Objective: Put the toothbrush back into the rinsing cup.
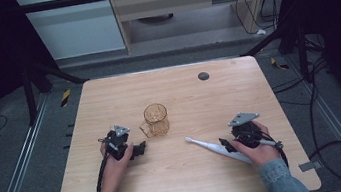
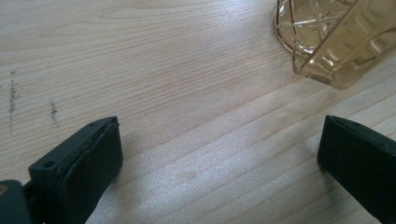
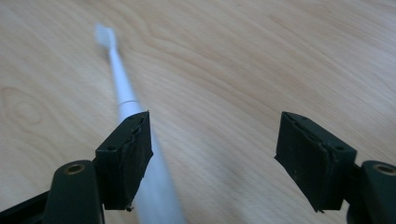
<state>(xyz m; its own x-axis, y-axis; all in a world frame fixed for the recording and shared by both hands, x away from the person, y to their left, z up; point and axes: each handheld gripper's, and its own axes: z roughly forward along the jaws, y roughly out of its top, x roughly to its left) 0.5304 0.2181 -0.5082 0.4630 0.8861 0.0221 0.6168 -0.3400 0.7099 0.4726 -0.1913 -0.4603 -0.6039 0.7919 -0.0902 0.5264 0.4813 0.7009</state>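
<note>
An amber cut-glass mug [image 1: 155, 120] stands upright near the middle of the wooden table [image 1: 182, 89]. My left gripper [image 1: 138, 149] rests low just to its front left, open, with nothing between the jaws. In the left gripper view the mug [image 2: 327, 42] sits beyond the right jaw of the left gripper [image 2: 219, 140]. A white electric toothbrush [image 1: 211, 146] lies flat on the table, head pointing left. My right gripper [image 1: 227, 144] hovers over its handle, open. In the right gripper view the toothbrush [image 3: 119, 79] runs under the left jaw of the right gripper [image 3: 215, 130], not between the pads.
A small dark round disc [image 1: 203, 75] lies near the table's far edge. Black frame bars [image 1: 54, 72] flank the table at the back corners. Cables [image 1: 337, 148] trail over the floor at the right.
</note>
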